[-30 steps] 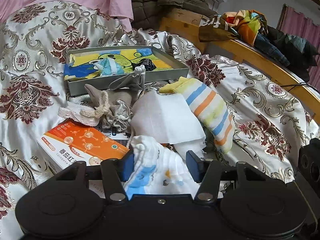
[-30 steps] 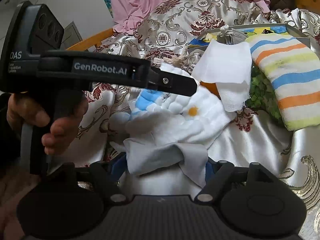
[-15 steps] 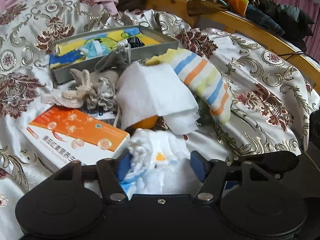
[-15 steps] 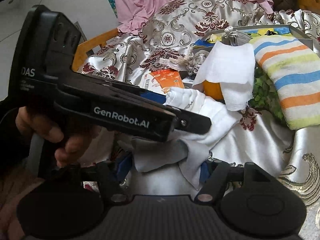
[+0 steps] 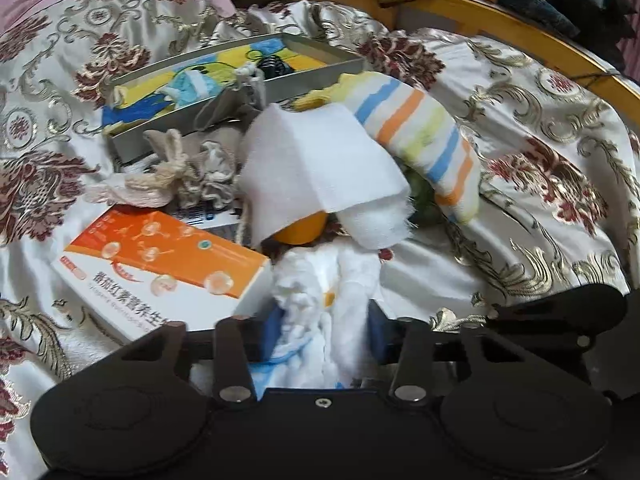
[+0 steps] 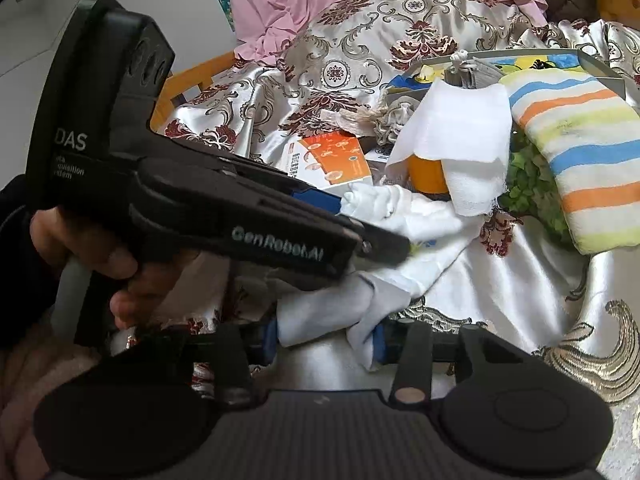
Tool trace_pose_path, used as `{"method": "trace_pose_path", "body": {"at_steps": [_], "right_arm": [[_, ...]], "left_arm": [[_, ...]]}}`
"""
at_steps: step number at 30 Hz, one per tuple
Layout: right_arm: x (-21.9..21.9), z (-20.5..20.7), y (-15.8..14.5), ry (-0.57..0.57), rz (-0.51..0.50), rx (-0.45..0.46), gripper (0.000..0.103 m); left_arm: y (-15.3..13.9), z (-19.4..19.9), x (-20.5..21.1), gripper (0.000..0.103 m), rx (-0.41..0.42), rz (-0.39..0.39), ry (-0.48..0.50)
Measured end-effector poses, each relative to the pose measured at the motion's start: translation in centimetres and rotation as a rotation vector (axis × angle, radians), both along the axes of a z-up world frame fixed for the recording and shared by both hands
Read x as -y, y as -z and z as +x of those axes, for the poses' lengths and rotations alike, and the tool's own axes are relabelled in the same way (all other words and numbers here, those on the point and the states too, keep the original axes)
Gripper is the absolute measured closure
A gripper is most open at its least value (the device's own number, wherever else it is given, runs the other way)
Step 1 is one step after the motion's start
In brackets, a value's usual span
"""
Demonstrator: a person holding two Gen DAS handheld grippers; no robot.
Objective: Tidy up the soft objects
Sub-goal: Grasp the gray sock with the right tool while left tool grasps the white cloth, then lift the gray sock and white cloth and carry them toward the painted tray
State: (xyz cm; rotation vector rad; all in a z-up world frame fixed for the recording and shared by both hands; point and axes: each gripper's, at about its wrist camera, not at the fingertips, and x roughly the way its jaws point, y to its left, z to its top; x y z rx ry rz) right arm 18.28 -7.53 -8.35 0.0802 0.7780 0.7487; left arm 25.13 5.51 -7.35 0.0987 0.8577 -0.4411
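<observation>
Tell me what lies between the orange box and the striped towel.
In the left wrist view, a white gauze cloth draped over an orange object lies between the orange box and striped towel.

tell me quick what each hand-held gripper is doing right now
Left hand-held gripper: closed on the white quilted cloth.
Right hand-held gripper: closed on another part of the same cloth.

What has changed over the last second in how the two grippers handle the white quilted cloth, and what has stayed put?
The left gripper has swung down across the right camera's view, bunching the white quilted cloth narrower. Both it and the right gripper keep their hold. The striped towel, orange box and tray stayed put.
</observation>
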Motion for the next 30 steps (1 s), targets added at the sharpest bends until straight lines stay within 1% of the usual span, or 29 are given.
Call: {"method": "trace_pose_path", "body": {"at_steps": [1,2,5,9,13,17,18,19,20,22,23,25,27,29,30], "right_arm": [[0.0,0.1,0.0,0.003,0.002,-0.002,0.064],[0.1,0.1,-0.1,0.005,0.002,-0.002,0.065],[0.4,-0.1,-0.2,0.01,-0.005,-0.002,0.072],[0.9,-0.7,-0.6,0.017,-0.029,0.001,0.083],[1.7,-1.4,-1.1,0.037,-0.055,0.005,0.091],[2.6,-1.8,-1.7,0.063,-0.046,0.025,0.092],[2.7,-1.8,-1.8,0.062,-0.039,0.027,0.091],[2.7,-1.8,-1.8,0.059,-0.036,0.024,0.086],[2.8,-1.8,-1.8,0.058,-0.027,0.016,0.082],[2.9,-1.6,-1.6,0.051,0.008,-0.004,0.06],[2.9,-1.5,-1.6,0.048,0.022,-0.008,0.057],[2.6,-1.2,-1.7,0.039,0.035,0.004,0.052],[2.1,-0.8,-1.6,0.038,0.037,0.009,0.05],[1.5,-0.2,-1.4,0.045,0.031,0.011,0.051],[1.4,0.0,-1.2,0.051,0.031,0.009,0.056]], "left_arm": [[-0.1,0.1,-0.2,0.067,-0.003,-0.012,-0.013],[-0.2,0.1,-0.5,0.071,-0.007,-0.03,-0.026],[-0.4,0.2,-1.0,0.076,-0.011,-0.073,-0.051],[-0.6,0.1,-1.3,0.079,-0.01,-0.104,-0.078],[-0.8,-0.1,-1.7,0.081,-0.007,-0.133,-0.106],[-1.1,-0.5,-2.2,0.082,-0.011,-0.168,-0.138],[-1.2,-0.7,-2.3,0.082,-0.011,-0.174,-0.146],[-1.2,-0.8,-2.4,0.082,-0.012,-0.178,-0.155],[-1.3,-0.8,-2.5,0.082,-0.014,-0.181,-0.164],[-1.3,-0.8,-2.7,0.082,-0.021,-0.189,-0.182],[-1.3,-0.8,-2.8,0.082,-0.024,-0.194,-0.191],[-1.5,-0.9,-2.8,0.082,-0.024,-0.195,-0.198],[-1.6,-1.0,-2.7,0.082,-0.022,-0.192,-0.199],[-1.7,-1.0,-2.6,0.083,-0.023,-0.192,-0.191],[-1.8,-1.1,-2.5,0.083,-0.02,-0.187,-0.189]]}}
